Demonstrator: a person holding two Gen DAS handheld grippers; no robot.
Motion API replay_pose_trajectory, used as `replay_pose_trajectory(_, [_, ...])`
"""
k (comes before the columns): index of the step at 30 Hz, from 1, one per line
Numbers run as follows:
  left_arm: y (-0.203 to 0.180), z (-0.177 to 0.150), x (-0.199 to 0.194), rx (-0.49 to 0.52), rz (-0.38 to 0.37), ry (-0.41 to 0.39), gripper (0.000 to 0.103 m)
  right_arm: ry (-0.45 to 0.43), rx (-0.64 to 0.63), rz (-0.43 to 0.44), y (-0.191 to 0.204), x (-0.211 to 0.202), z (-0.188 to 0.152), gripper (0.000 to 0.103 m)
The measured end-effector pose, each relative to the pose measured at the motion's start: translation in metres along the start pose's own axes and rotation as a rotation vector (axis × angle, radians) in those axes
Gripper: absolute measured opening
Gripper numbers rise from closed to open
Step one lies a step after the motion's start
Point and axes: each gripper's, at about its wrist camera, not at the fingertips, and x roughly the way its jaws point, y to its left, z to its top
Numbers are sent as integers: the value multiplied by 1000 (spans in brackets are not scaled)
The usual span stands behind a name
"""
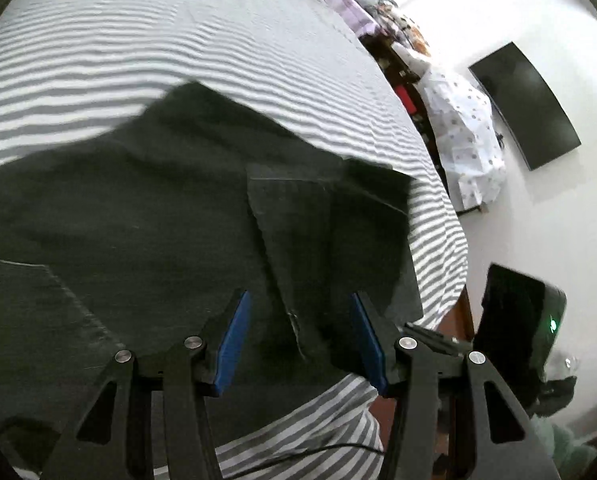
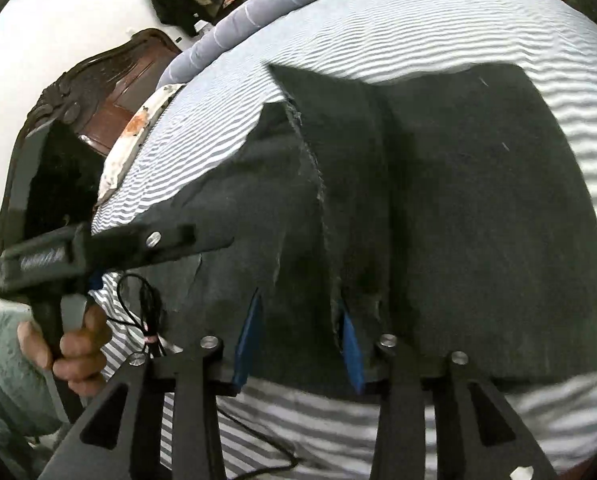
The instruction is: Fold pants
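Dark trousers (image 1: 146, 208) are lying folded on a bed under a grey-and-white striped sheet (image 1: 178, 48), their near hem running along the bed's front edge, as a person is working them with two hand-held tools. The left claw (image 1: 300, 316) is hovering with its blue pads spread over the trousers' stitched seam near the bed's corner, nothing pinched between them. The right claw (image 2: 300, 332) is standing part-open at the near hem, its pads sunk into loose folds of cloth; whether they are pressing on any layer cannot be told, though the gap suggests the cloth is lying free. Doing this step well probably means letting the fabric settle flat, lining the stacked edges up square with the bed's front edge, then taking the next pinch through every layer at the hem, so that the following fold is carrying the whole stack and not just the top ply. The left wrist view alone is showing the far side of the room beyond the bed's corner: a dark wall-mounted screen (image 1: 526, 108), a spotted garment (image 1: 466, 136) and a black device with a green light (image 1: 518, 312). The right wrist view alone is showing the person's left hand (image 2: 70, 344) gripping its tool's handle, a carved wooden headboard (image 2: 110, 80), a grey-blue quilt (image 2: 258, 4) and a thin black cable (image 2: 258, 432) trailing over the bed's edge.
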Motion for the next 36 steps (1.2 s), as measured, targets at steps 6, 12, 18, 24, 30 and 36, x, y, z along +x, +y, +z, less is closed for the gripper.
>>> replay_pose_trajectory(6, [12,-7,23,-36,3,62,53,-19,25,25,-6,-3,-14,39])
replay_pose_trajectory(12, [24,-9,2,-45,-49,41,53,-10,-39,61,13,15,1,45])
replay_pose_trajectory(18, [36,-5,-17,-75,-76,4,53,0,-99,100,36,23,18,51])
replay_pose_trajectory(24, [39,-5,-18,-80,-79,3,53,25,-130,72,38,14,8,54])
replay_pose_trajectory(30, [22,-16,10,-56,-76,84,53,14,-26,55,13,-3,-21,54])
replay_pose_trajectory(36, [10,-19,36,-73,-46,121,53,-17,63,67,-8,-11,-38,55])
